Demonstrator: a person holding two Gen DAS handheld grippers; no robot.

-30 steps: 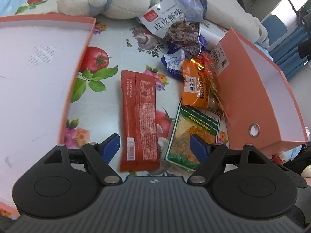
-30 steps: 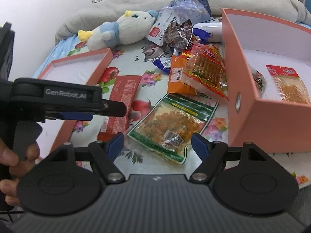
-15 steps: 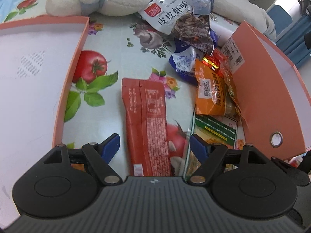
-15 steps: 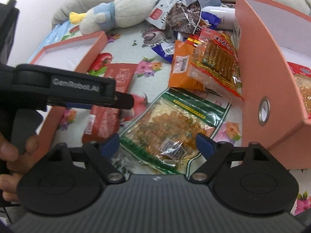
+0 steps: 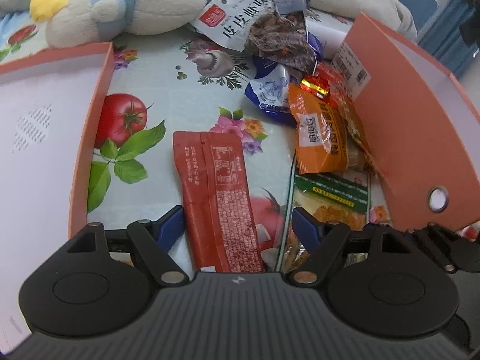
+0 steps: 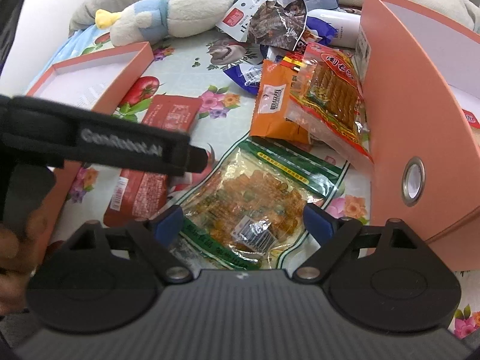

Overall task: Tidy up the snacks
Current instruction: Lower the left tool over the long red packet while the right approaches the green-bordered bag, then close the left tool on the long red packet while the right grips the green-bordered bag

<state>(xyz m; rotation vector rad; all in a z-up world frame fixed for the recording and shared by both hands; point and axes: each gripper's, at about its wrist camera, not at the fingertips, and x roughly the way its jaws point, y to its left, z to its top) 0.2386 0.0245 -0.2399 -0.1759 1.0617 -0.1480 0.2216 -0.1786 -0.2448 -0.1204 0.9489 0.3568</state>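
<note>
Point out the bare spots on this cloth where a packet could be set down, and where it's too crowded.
Free: the cloth between the box lid and the red packet, and the patch beyond that packet, before the plush toy. Crowded: the snack pile against the orange box.

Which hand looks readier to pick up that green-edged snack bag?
Right. The right tool straddles the green-edged bag, open wide. The left tool straddles the red packet instead.
</note>
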